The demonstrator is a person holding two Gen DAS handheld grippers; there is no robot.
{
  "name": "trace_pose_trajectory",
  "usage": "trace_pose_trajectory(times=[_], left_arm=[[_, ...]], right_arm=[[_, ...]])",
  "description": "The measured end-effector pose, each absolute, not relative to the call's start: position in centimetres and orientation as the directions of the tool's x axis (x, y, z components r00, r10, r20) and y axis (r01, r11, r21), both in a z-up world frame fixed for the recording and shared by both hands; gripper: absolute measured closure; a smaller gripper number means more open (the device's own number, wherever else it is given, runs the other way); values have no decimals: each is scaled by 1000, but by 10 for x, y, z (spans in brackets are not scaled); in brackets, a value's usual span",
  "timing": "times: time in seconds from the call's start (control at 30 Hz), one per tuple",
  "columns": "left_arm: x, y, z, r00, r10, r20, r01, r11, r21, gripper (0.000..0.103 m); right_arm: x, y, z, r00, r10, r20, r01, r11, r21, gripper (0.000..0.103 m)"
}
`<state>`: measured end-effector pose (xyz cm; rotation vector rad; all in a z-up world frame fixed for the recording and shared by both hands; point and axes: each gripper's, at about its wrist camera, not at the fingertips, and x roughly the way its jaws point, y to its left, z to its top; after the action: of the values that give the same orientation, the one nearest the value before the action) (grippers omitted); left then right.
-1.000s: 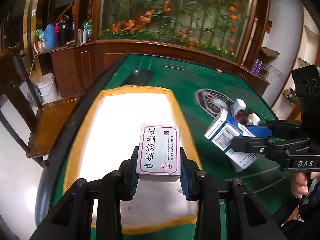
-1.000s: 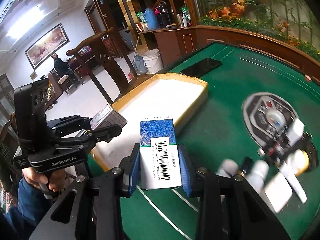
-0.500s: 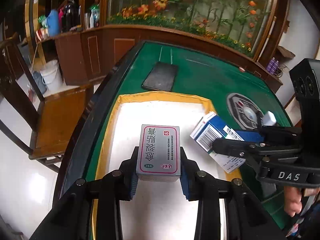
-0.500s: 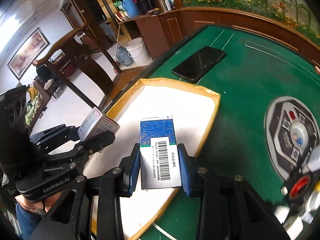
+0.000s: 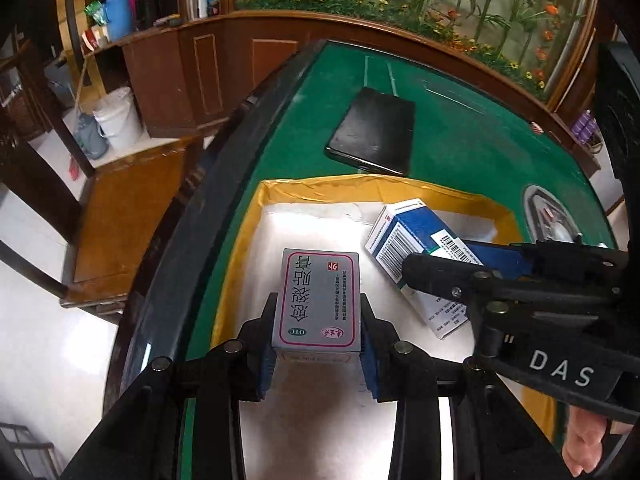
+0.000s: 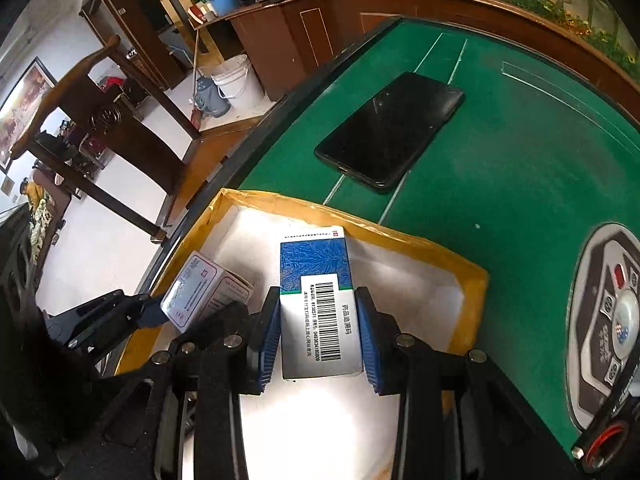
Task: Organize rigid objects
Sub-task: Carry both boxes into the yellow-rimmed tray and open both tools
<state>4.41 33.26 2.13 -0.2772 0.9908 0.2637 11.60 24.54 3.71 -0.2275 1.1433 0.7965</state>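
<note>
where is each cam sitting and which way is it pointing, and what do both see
Left wrist: sits on the left gripper, looking steeply down along its fingers at the grey box it clamps over the yellow-rimmed tray; the right gripper and a hand show at right.
Right wrist: sits on the right gripper, looking down at its blue box over the tray; the left gripper shows at left.
Shared: tray, both boxes, black phone, green table.
</note>
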Motion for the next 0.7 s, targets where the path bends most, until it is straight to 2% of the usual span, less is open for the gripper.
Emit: trace_pose_trajectory(times=[0.2, 0.4, 0.6, 0.7], left_arm=[[39, 333, 15, 521, 118, -845, -351, 933, -86, 62], [24, 326, 16, 510, 163, -845, -395, 916, -62, 62], [0, 331, 19, 526, 153, -837, -466, 875, -133, 62], [-5, 329, 25, 539, 147, -829, -462, 875, -146, 62]], right_arm=[[116, 259, 28, 202, 450, -870, -679, 705, 207, 68], [120, 264, 26, 156, 482, -862, -686, 681, 256, 67], [106, 265, 31, 103, 538, -837, -734, 609, 302, 67], [98, 254, 45, 146, 560, -815, -743, 606, 284, 59]])
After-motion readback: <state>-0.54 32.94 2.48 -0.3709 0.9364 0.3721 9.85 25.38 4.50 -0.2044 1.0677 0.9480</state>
